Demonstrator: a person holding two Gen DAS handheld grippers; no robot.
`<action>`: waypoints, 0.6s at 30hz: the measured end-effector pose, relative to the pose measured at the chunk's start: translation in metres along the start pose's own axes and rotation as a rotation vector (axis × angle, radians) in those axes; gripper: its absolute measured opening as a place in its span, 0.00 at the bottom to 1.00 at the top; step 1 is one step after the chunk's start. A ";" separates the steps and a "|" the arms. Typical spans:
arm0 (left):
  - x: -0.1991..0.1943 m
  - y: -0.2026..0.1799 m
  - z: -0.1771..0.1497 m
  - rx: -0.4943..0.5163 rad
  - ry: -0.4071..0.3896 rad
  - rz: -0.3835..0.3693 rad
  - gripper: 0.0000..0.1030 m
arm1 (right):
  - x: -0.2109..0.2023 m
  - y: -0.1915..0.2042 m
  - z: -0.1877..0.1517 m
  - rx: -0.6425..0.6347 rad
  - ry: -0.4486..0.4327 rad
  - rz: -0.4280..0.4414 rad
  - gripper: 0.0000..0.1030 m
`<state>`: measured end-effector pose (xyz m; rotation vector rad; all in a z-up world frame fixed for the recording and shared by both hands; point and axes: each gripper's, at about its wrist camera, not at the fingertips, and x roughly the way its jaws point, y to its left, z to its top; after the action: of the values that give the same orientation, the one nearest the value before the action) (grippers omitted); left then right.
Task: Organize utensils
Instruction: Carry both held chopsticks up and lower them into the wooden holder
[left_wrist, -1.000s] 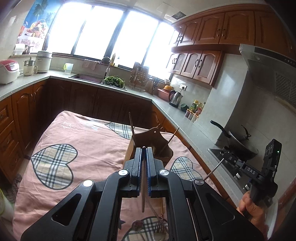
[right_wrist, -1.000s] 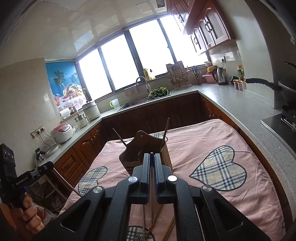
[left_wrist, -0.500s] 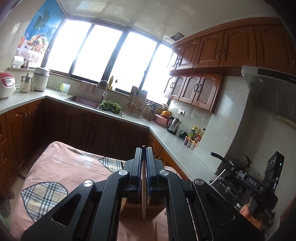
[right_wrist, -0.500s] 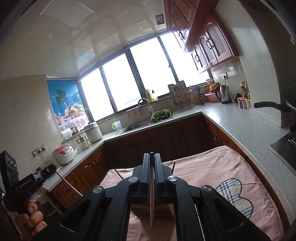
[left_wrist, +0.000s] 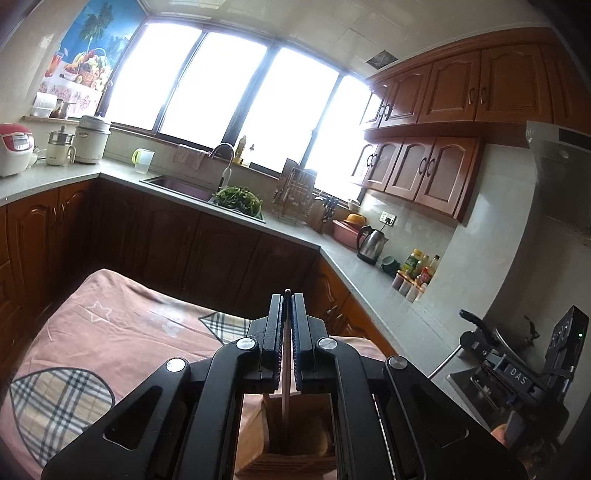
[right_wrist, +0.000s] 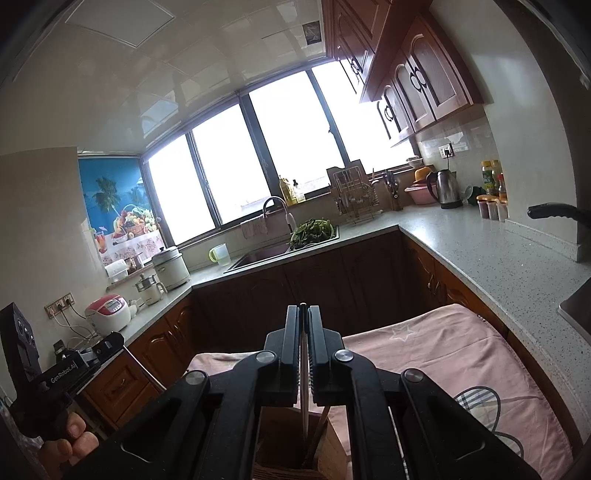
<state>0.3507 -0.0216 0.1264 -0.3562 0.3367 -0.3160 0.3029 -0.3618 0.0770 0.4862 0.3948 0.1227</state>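
My left gripper (left_wrist: 287, 295) is shut on a wooden chopstick (left_wrist: 285, 398) that hangs down into the wooden utensil holder (left_wrist: 291, 435) right below it. My right gripper (right_wrist: 303, 308) is shut on a thin chopstick (right_wrist: 304, 402) whose lower end hangs in the same holder (right_wrist: 280, 443), beside another stick (right_wrist: 320, 430) standing there. The right gripper also shows at the right edge of the left wrist view (left_wrist: 476, 341), and the left gripper at the left edge of the right wrist view (right_wrist: 110, 341). The holder stands on a pink cloth with plaid hearts (left_wrist: 110, 332).
Dark wood cabinets and a grey L-shaped counter (left_wrist: 347, 254) surround the table. A sink (left_wrist: 181, 184) with greens, a dish rack (left_wrist: 295, 195), a kettle (left_wrist: 371, 243) and spice jars stand on it. A wok on the stove (left_wrist: 517, 336) is at the right.
Both grippers have moved forward over the holder and tilted up; the holder, seen ahead of them a second ago, now lies directly beneath with both sticks hanging into it.
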 end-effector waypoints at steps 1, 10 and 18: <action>0.005 0.002 -0.004 -0.003 0.008 0.001 0.03 | 0.006 -0.002 -0.005 0.004 0.013 -0.001 0.04; 0.034 0.008 -0.039 0.009 0.080 0.015 0.03 | 0.039 -0.016 -0.038 0.033 0.106 -0.005 0.04; 0.044 0.013 -0.048 -0.003 0.113 0.009 0.04 | 0.047 -0.021 -0.045 0.047 0.134 -0.008 0.04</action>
<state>0.3749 -0.0396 0.0676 -0.3400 0.4498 -0.3275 0.3287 -0.3506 0.0145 0.5240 0.5317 0.1390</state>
